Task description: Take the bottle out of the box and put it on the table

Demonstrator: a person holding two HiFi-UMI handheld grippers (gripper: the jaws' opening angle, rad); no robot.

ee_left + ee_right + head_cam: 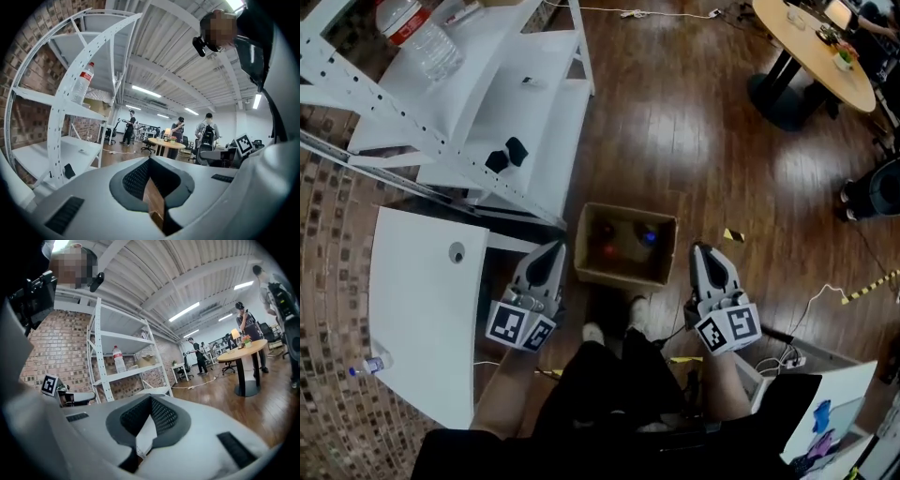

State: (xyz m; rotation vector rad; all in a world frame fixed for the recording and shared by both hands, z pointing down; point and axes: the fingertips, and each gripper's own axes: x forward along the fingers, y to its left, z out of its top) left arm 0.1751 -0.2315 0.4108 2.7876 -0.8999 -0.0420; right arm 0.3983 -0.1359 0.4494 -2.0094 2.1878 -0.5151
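An open cardboard box [624, 274] stands on the wooden floor in front of my feet in the head view. In its dark inside I see a red top [608, 250] and a blue top [649, 237], probably bottle caps; the bottles' bodies are too dark to tell. My left gripper [551, 251] hangs just left of the box and my right gripper [701, 251] just right of it, both outside its walls. Both are shut with nothing in them. In the gripper views, the left gripper [149, 161] and the right gripper [151, 399] point level across the room.
A white table [422, 300] with a small bottle [366, 367] is at the left. Beyond it stands a white shelf rack [487, 103] with a water bottle [417, 37]. A round wooden table [816, 47] is far right. Several people stand in the background, and cables lie on the floor.
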